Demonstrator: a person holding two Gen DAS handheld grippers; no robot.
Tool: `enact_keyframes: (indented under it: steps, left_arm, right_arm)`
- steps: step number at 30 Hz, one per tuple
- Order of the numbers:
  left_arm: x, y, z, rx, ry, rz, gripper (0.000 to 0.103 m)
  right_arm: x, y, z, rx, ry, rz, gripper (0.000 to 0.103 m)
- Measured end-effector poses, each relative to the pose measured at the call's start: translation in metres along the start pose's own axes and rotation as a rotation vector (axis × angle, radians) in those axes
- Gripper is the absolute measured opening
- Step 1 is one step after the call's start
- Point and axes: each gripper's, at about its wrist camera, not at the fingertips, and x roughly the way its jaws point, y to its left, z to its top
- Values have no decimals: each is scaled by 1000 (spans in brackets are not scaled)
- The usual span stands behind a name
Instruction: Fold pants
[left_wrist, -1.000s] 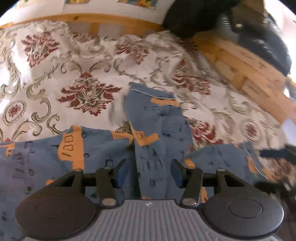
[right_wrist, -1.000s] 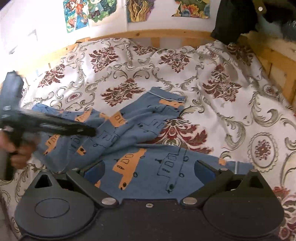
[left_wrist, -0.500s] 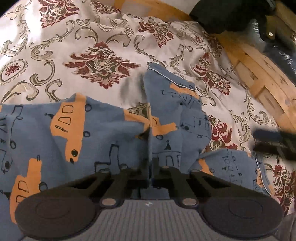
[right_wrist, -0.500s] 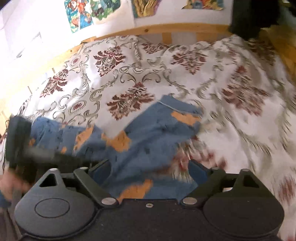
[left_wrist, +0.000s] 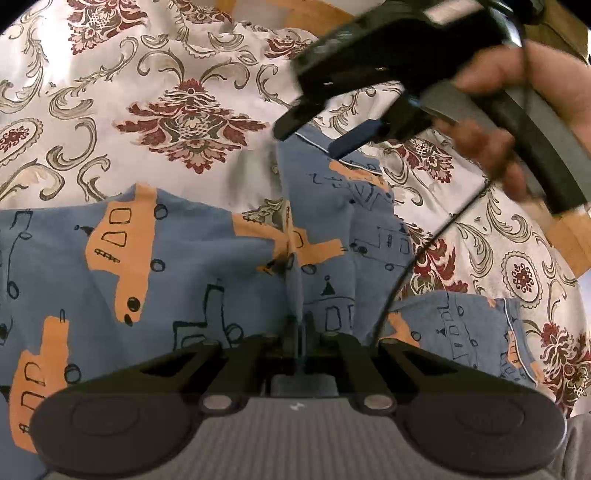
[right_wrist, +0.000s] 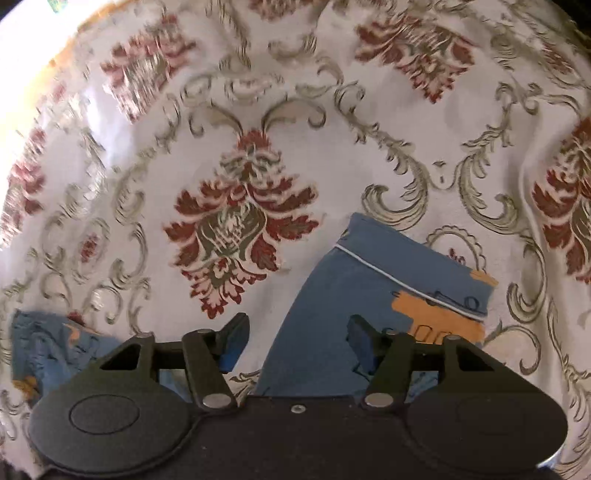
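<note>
Blue pants (left_wrist: 192, 266) printed with orange cars lie crumpled on a patterned bedspread. In the left wrist view my left gripper (left_wrist: 298, 332) is shut on a ridge of the pants fabric near the crotch. One leg runs away from it to a cuff (left_wrist: 332, 162) with white piping. Over that cuff hovers my right gripper (left_wrist: 314, 133), open, held by a person's hand (left_wrist: 491, 110). In the right wrist view the right gripper (right_wrist: 295, 339) stands open just above the same cuff (right_wrist: 402, 266), with nothing between its fingers.
The bedspread (right_wrist: 240, 221) is white with red and grey floral scrolls and lies wrinkled. A wooden bed frame (left_wrist: 569, 236) shows at the right edge. A black cable (left_wrist: 413, 258) hangs from the right gripper across the pants. The second leg's end (left_wrist: 480, 328) lies at right.
My left gripper stays shut on the fabric it closed on a second ago. The right gripper has swung forward and left, coming over the far leg's cuff.
</note>
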Motion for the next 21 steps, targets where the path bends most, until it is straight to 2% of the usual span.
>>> enact_keyframes:
  steps: [3,7,11,13,15,16,18,20,21]
  left_arm:
    - [-1,0,0,0,-1,-3,2]
    - [0,-2,0,6,-3,1,2]
    - [0,-4,0,8,-5,-1,2]
    - [0,-4,0,7,-5,-1,2]
    - [0,-3,0,3,-5,0,2]
    - [0,-3,1,2,-5,0,2]
    - [0,-2,2,4,-7,1,2]
    - [-1,-3,1,14,-12,7,2]
    - [-2,-4,1,19,-13,10,2]
  right_arm:
    - [15,14,8,-37,61,-49,69]
    - [35,29,17,-121,76,-204,70]
    - [47,33,26,-113,83,-261,68]
    - [50,33,27,-108,93,-285,58]
    - [53,32,26,-95,106,-299,33]
    - [52,32,25,-92,105,-300,30]
    - [49,33,22,-91,87,-309,11]
    - [45,30,21,-78,67,-310,8]
    - [41,28,21,-68,53,-301,3]
